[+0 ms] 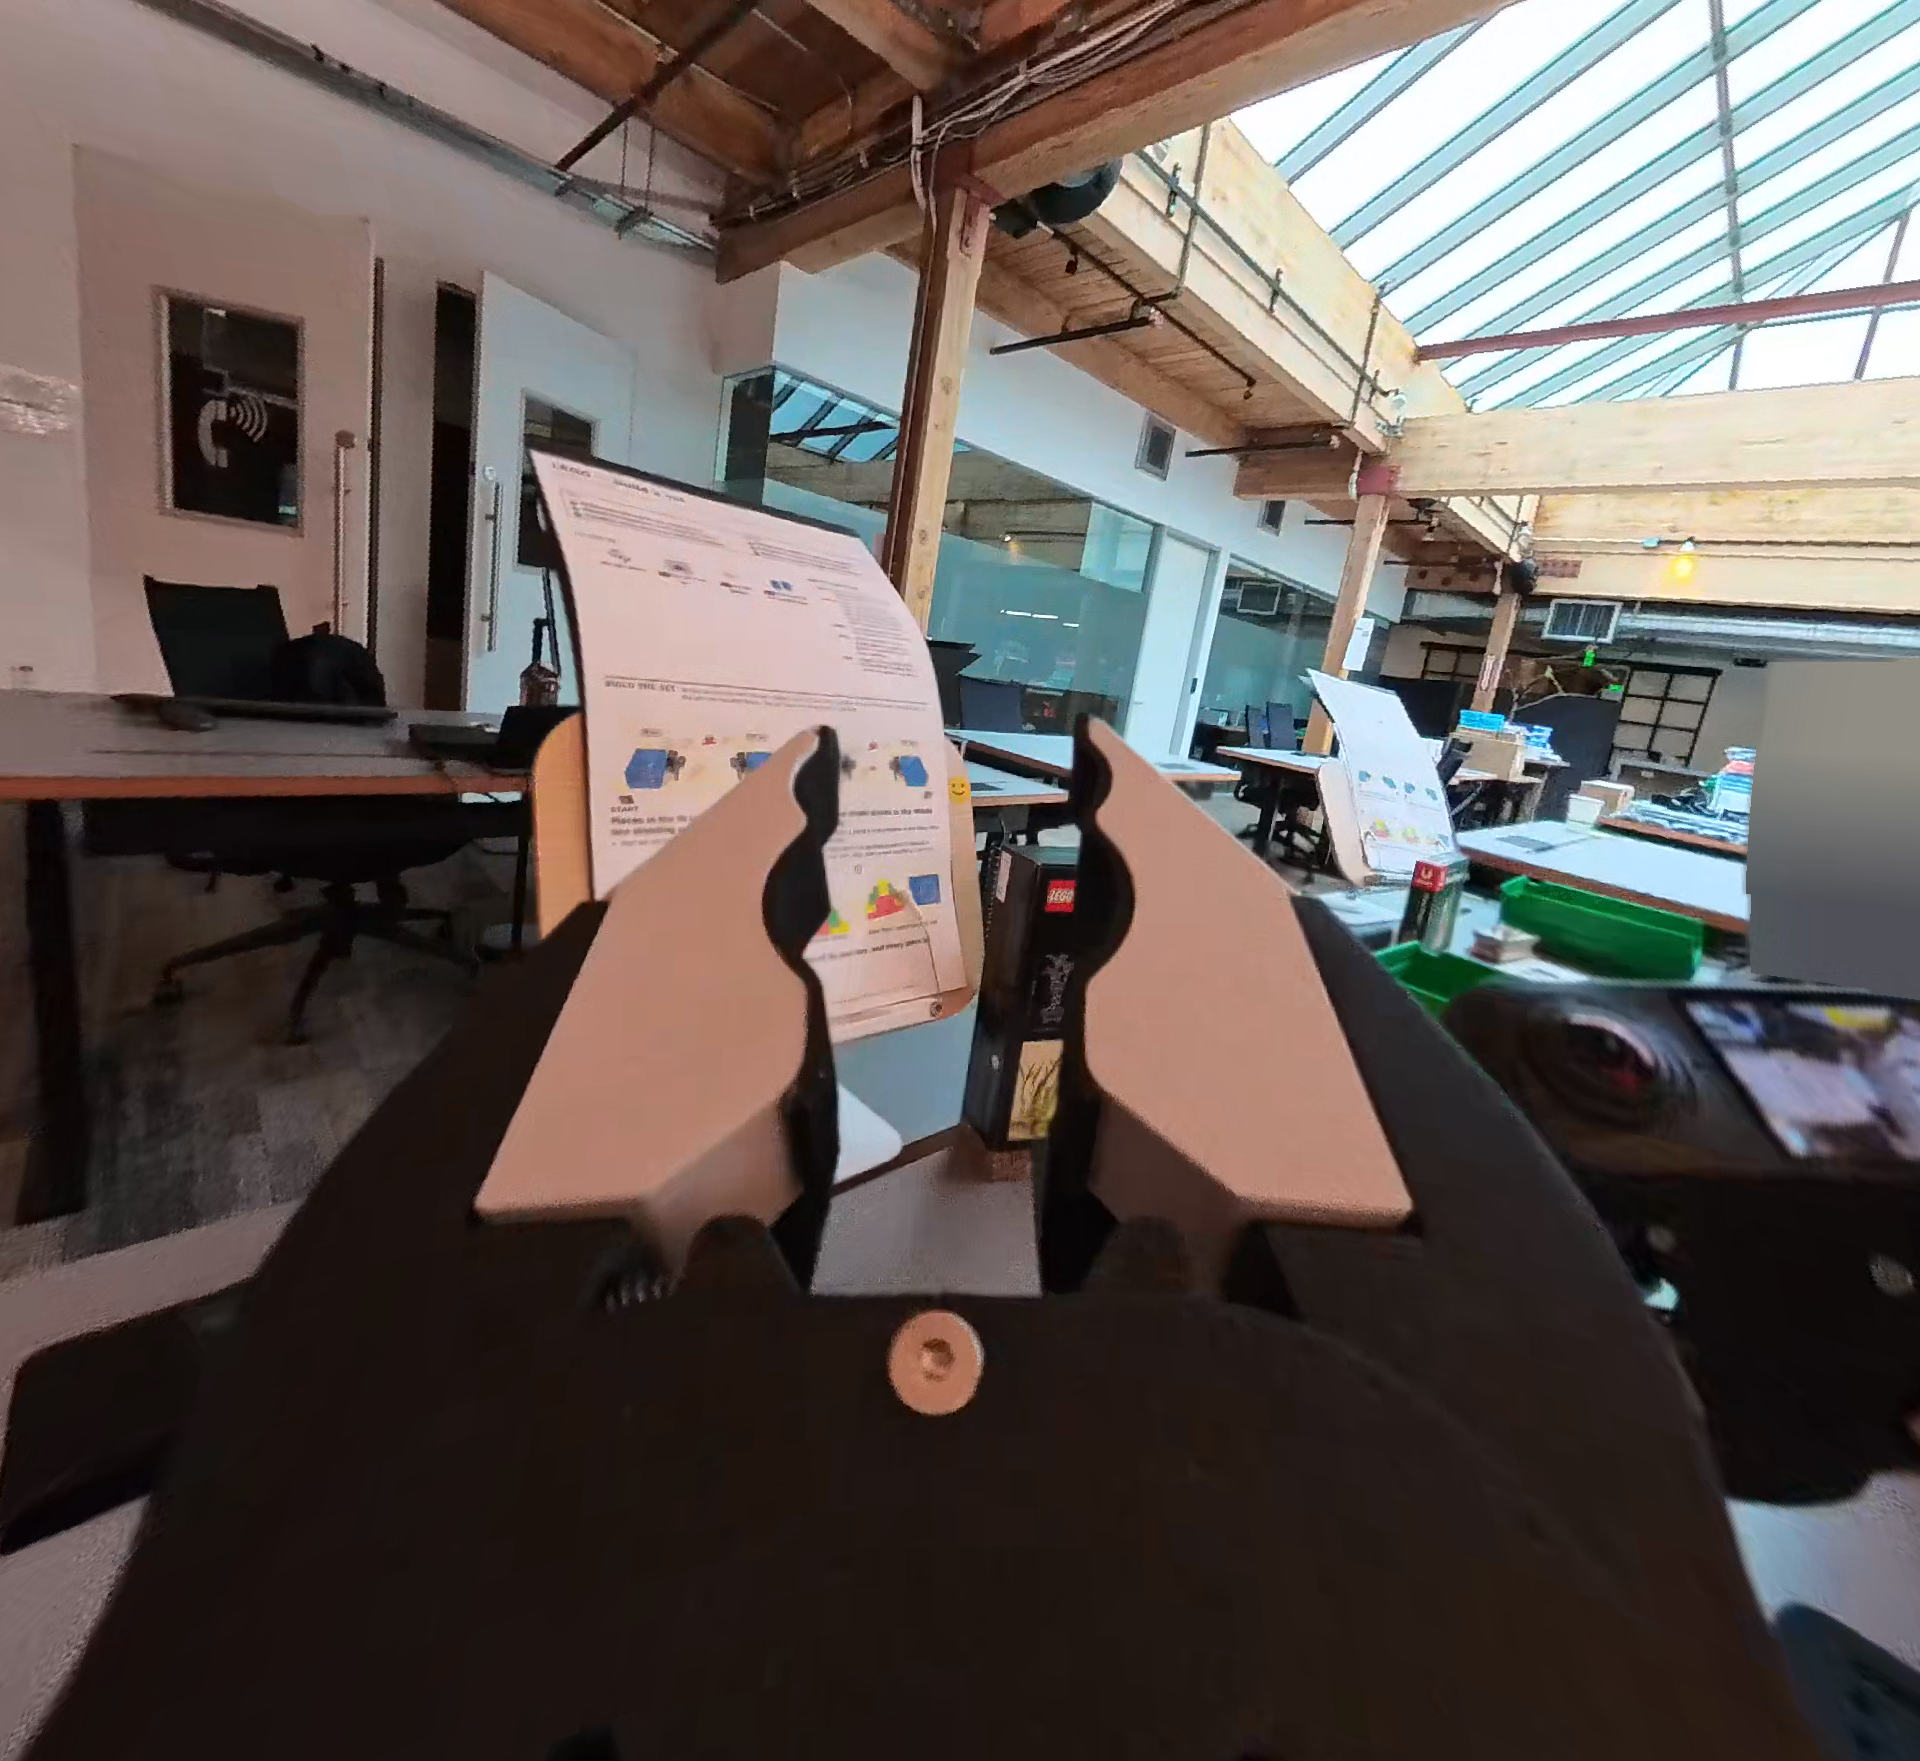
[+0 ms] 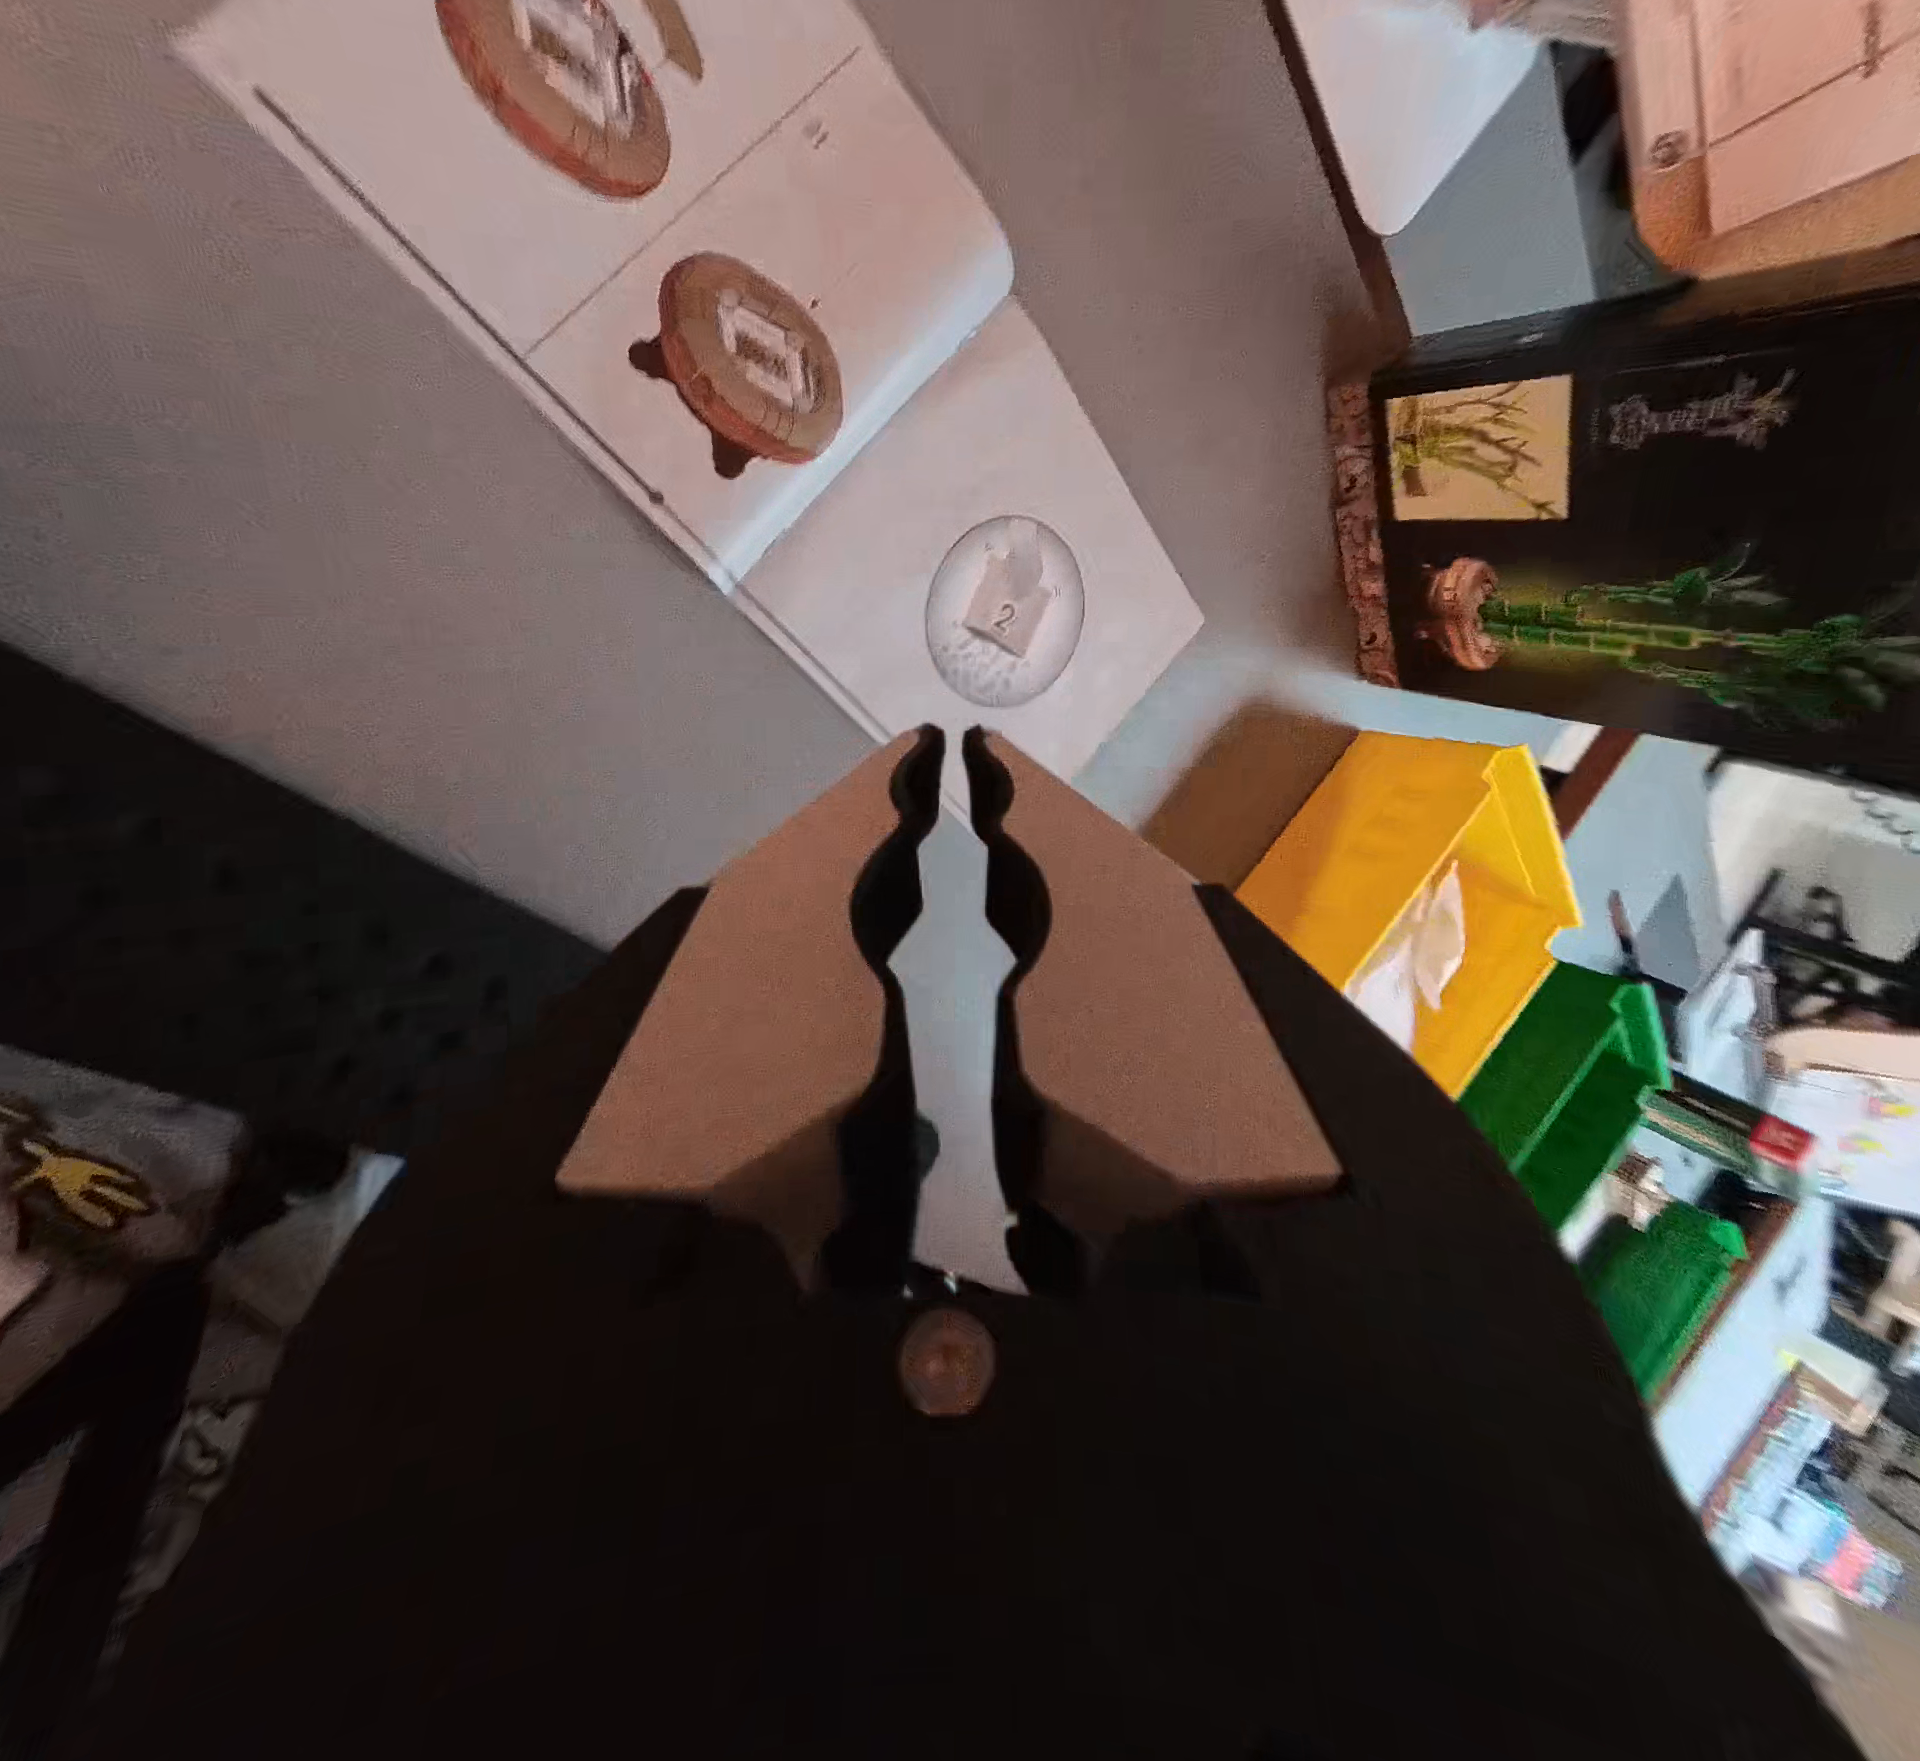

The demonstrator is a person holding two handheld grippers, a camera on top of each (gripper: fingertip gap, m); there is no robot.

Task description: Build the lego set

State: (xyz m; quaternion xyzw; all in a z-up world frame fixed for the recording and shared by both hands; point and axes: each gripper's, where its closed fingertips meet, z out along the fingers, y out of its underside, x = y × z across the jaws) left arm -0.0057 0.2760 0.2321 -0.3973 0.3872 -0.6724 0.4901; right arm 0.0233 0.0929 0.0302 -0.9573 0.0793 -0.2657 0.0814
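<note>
- The left tongs [image 1: 951, 745] are raised off the surface [image 1: 925, 1233], spread wide and holding nothing.
- Beyond their tips a curled printed sheet [image 1: 758, 703] leans on a wooden board, and the black lego box [image 1: 1023, 994] stands upright just beside it.
- The right tongs [image 2: 943, 743] point down at the pale surface [image 2: 416, 485], tips drawn nearly together with a thin gap, gripping nothing (their tips hang over the lower edge of the page).
- The open instruction booklet [image 2: 644, 257] lies flat before them.
- To the right a yellow bin [image 2: 1423, 901] holds a clear bag, with a green bin [image 2: 1569, 1077] next to it.
</note>
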